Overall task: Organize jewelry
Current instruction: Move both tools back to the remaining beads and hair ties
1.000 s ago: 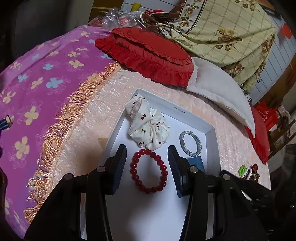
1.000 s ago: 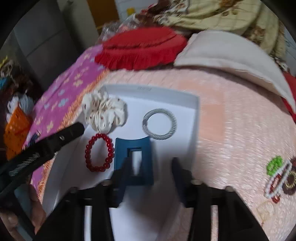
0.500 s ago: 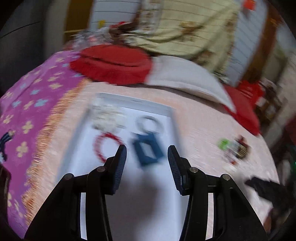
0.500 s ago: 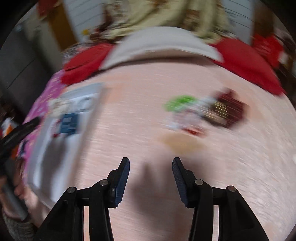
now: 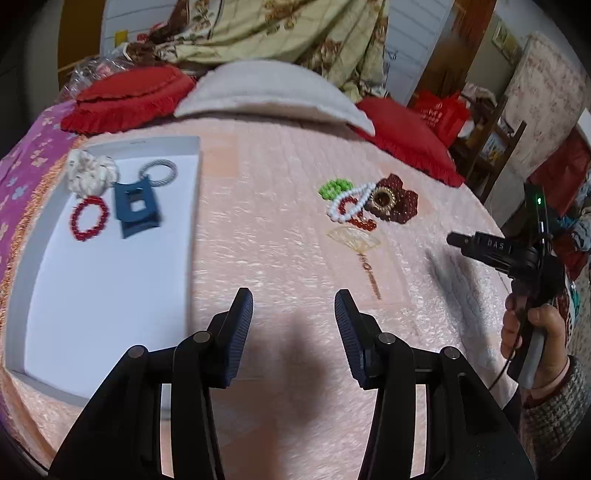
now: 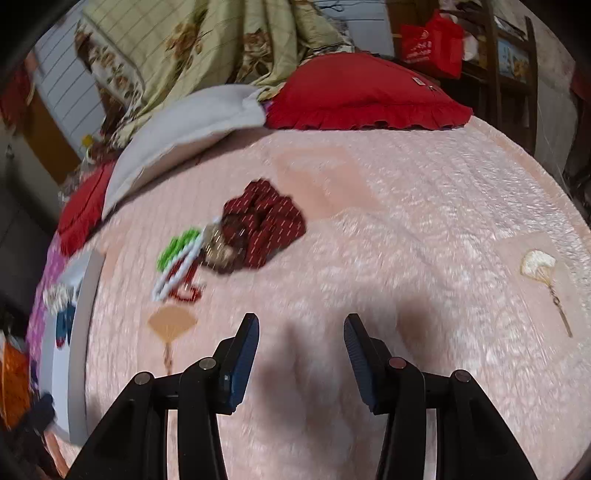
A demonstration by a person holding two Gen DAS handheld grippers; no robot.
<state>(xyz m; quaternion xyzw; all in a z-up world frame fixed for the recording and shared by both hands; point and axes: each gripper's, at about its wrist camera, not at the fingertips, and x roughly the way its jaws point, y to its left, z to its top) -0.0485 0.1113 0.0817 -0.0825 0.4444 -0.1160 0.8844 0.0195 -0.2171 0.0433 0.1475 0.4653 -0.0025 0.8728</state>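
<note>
A white tray (image 5: 110,280) lies on the pink bedspread at the left. It holds a white scrunchie (image 5: 90,175), a grey ring (image 5: 159,171), a red bead bracelet (image 5: 89,218) and a blue hair claw (image 5: 136,208). A loose pile lies to the right: a green piece (image 5: 334,188), a white bead bracelet (image 5: 349,205), a gold ring (image 5: 382,199) and a dark red scrunchie (image 5: 400,201). The pile also shows in the right wrist view, with the dark red scrunchie (image 6: 264,221) blurred. My left gripper (image 5: 293,317) is open and empty over the bedspread. My right gripper (image 6: 301,339) is open and empty, and it shows in the left wrist view (image 5: 476,245).
Red cushions (image 5: 125,99) and a white pillow (image 5: 273,92) lie along the far edge, with a floral quilt (image 5: 280,33) behind. A purple flowered cloth (image 5: 22,173) lies left of the tray. Fan motifs (image 6: 537,267) are stitched on the bedspread.
Both grippers have swung right, away from the tray, toward the loose pile. The blue hair claw stays in the tray. Both remain open and empty.
</note>
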